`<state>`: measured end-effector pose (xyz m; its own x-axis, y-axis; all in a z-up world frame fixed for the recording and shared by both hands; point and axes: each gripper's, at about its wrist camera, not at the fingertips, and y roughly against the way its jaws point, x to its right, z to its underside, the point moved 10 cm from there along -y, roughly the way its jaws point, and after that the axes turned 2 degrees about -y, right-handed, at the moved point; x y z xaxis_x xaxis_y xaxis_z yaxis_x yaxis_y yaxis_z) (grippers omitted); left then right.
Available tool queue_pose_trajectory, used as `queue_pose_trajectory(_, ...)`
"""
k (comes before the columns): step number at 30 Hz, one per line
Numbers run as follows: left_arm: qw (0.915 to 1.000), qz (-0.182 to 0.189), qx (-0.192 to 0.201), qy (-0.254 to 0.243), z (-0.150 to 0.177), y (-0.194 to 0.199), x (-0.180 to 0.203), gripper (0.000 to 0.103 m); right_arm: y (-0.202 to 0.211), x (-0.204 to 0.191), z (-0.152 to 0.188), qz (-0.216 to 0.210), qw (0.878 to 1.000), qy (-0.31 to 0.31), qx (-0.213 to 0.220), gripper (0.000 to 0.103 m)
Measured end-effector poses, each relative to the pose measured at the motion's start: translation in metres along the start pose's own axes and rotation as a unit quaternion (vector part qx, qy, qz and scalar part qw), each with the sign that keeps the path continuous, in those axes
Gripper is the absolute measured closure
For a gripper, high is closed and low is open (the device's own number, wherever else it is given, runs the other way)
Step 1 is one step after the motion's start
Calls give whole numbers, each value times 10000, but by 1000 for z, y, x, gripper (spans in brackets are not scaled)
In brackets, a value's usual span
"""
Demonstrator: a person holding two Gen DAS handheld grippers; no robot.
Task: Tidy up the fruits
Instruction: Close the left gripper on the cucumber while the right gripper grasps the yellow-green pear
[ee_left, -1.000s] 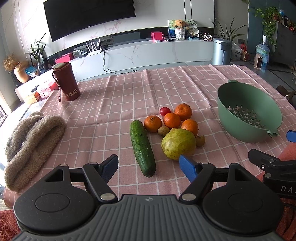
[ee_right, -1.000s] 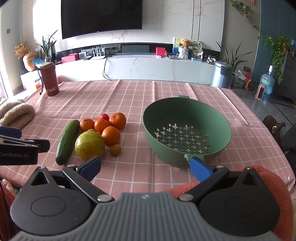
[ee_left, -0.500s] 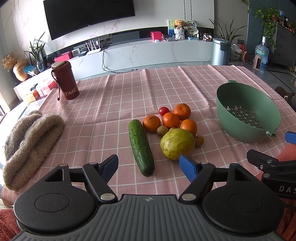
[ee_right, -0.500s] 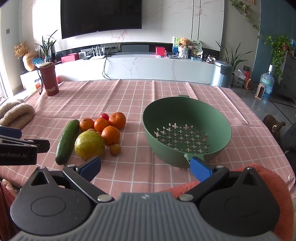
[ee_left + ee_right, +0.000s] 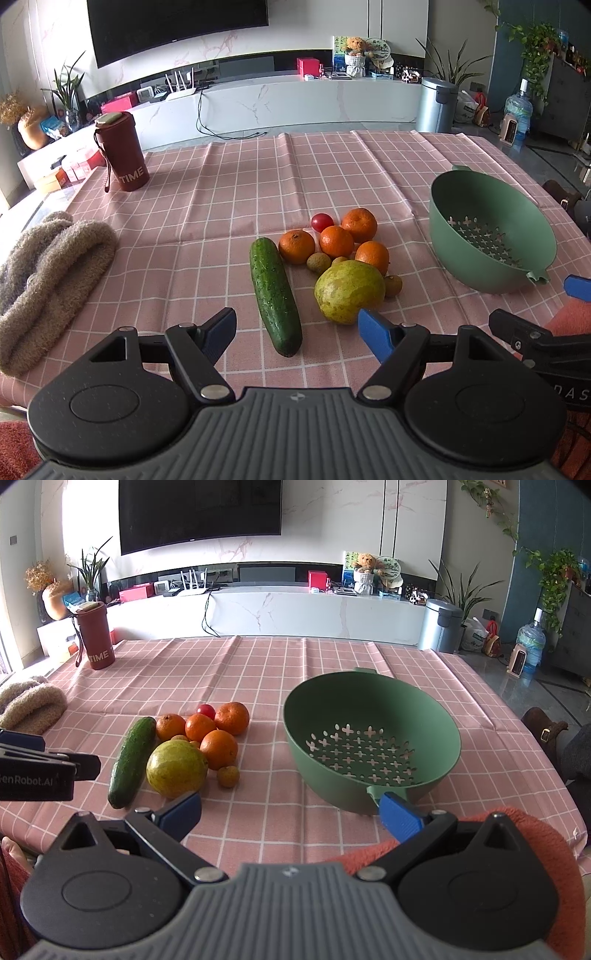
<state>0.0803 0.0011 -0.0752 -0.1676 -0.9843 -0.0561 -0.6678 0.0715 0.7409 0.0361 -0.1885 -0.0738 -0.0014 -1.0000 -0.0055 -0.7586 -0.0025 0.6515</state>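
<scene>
Jaws on both grippers stand wide apart and hold nothing; over the last second almost nothing has changed, the left gripper point(image 5: 297, 328) having crept only a touch nearer the fruit while the right gripper point(image 5: 290, 812) has kept its place; no fruit has shifted, so I judge the sorting not yet begun.

Biggest on the table point(image 5: 229, 192) is the green colander point(image 5: 371, 734), bare inside, standing well apart to the right of the pile; next the cucumber point(image 5: 275, 291) lying lengthwise at the pile's left edge, straight ahead of the left gripper; just beside it the yellow-green pear-like fruit point(image 5: 349, 291); behind that four oranges point(image 5: 336, 242) bunched together; then a few small brown fruits point(image 5: 392, 285) tucked among them; smallest, a red cherry tomato point(image 5: 322, 221) at the back.

With the left jaws lined up on the cucumber and pear, that side looks likeliest to pick first.
</scene>
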Motion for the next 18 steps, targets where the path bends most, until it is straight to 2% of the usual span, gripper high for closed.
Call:
queue_pose_trajectory(5, 9984, 231, -273, 438, -6, -17, -17, 27, -5, -8, -6, -247, 9997, -80, -23, 7)
queue_pose_trajectory(7, 9972, 341, -382, 542, -7, -26, -22, 36, -11, -17, -10, -452, 9989, -51, -84, 19)
queue_pose_trajectory(8, 9964, 413, -427, 604, -8, -31, -23, 38, -14, -22, -11, -569, 9983, -49, -131, 21)
queue_pose_trajectory(10, 9944, 551, -537, 725, -9, -42, -25, 49, -24, -34, -12, -819, 9962, -94, -279, 30)
queue_pose_trajectory(13, 9913, 625, -682, 941, -8, -59, -33, 56, -43, -55, -13, -1121, 9923, -115, -507, 41)
queue_pose_trajectory(18, 9847, 691, -757, 1412, -4, -86, -47, 57, -72, -75, -12, -1416, 9849, -590, -802, 44)
